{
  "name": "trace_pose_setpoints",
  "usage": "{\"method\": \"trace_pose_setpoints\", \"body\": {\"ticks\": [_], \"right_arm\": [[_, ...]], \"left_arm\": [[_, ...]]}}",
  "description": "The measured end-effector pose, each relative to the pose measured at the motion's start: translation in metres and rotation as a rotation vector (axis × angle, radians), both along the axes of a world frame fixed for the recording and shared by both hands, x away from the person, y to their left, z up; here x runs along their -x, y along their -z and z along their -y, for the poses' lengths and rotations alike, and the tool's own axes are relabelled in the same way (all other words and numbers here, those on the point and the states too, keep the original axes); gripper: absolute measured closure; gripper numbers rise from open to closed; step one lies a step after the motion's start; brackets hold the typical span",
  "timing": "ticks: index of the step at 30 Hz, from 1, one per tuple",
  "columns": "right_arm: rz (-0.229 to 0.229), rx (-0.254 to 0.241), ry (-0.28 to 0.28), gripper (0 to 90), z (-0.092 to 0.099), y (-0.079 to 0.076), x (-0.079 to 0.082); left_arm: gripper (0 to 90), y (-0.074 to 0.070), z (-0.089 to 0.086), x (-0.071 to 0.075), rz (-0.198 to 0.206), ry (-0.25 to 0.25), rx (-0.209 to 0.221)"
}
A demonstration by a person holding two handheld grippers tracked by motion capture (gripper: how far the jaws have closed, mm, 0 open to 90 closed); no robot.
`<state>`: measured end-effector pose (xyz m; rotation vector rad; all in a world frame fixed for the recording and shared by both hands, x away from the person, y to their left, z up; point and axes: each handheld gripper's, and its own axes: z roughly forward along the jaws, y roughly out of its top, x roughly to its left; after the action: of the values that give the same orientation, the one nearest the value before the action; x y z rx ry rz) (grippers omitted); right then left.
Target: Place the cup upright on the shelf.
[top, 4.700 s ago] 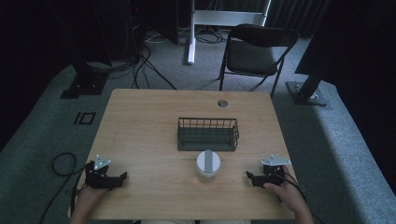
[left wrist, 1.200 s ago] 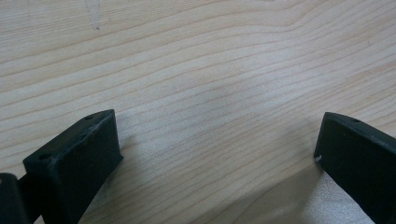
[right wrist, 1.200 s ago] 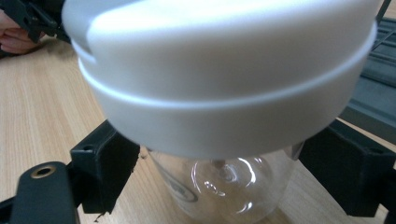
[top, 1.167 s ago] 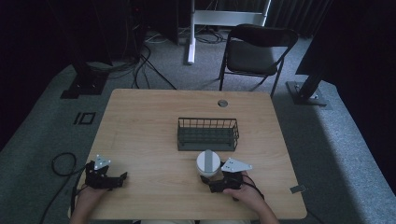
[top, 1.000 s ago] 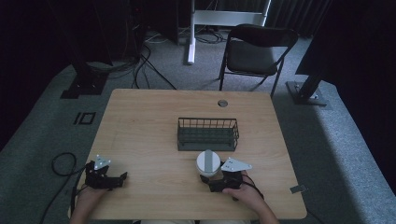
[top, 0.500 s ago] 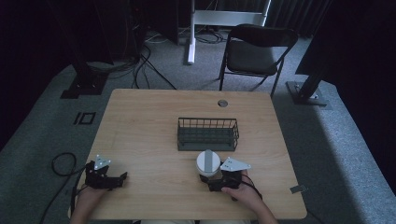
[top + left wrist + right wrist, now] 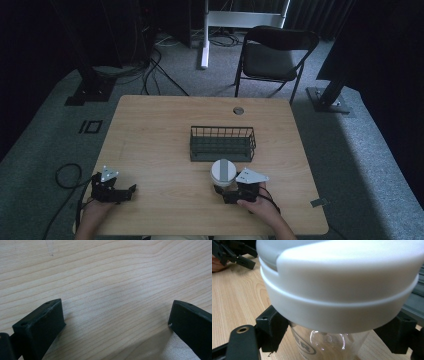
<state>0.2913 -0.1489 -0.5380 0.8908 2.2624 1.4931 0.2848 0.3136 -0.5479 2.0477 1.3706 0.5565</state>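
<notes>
A clear cup (image 7: 223,171) with a white lid stands on the wooden table (image 7: 160,130), just in front of the wire basket (image 7: 222,144). My right gripper (image 7: 225,192) reaches it from the near right side. In the right gripper view the two black jaws sit tight against either side of the cup's (image 7: 337,290) clear body under the lid, so the right gripper (image 7: 330,337) is shut on it. My left gripper (image 7: 131,190) rests at the table's near left corner, and the left gripper (image 7: 117,315) is open over bare wood.
The dark wire basket is empty at the table's middle. A round cable hole (image 7: 238,110) lies near the far edge. A black folding chair (image 7: 275,55) stands beyond the table. The other gripper (image 7: 234,255) shows far off in the right gripper view.
Since 4.7 s ago my right gripper has moved left from the near right corner to the cup. Over the last second it has hardly shifted. The left gripper has stayed put.
</notes>
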Motion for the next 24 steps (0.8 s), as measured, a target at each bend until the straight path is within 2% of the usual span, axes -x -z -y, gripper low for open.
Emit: {"method": "trace_pose_setpoints", "body": {"ticks": [1, 6, 19, 24], "right_arm": [[-0.014, -0.006, -0.003, 18.3, 0.000, -0.001, 0.000], [-0.007, -0.004, -0.006, 18.3, -0.001, -0.003, 0.001], [0.022, -0.011, 0.000, 18.3, -0.002, -0.020, -0.001], [0.042, -0.012, 0.007, 18.3, -0.002, -0.032, -0.005]], "left_arm": [[0.5, 0.000, 0.000, 0.000, 0.000, 0.000, 0.000], [0.5, 0.000, 0.000, 0.000, 0.000, 0.000, 0.001], [0.5, 0.000, 0.000, 0.000, 0.000, 0.000, 0.000], [0.5, 0.000, 0.000, 0.000, 0.000, 0.000, 0.000]]}}
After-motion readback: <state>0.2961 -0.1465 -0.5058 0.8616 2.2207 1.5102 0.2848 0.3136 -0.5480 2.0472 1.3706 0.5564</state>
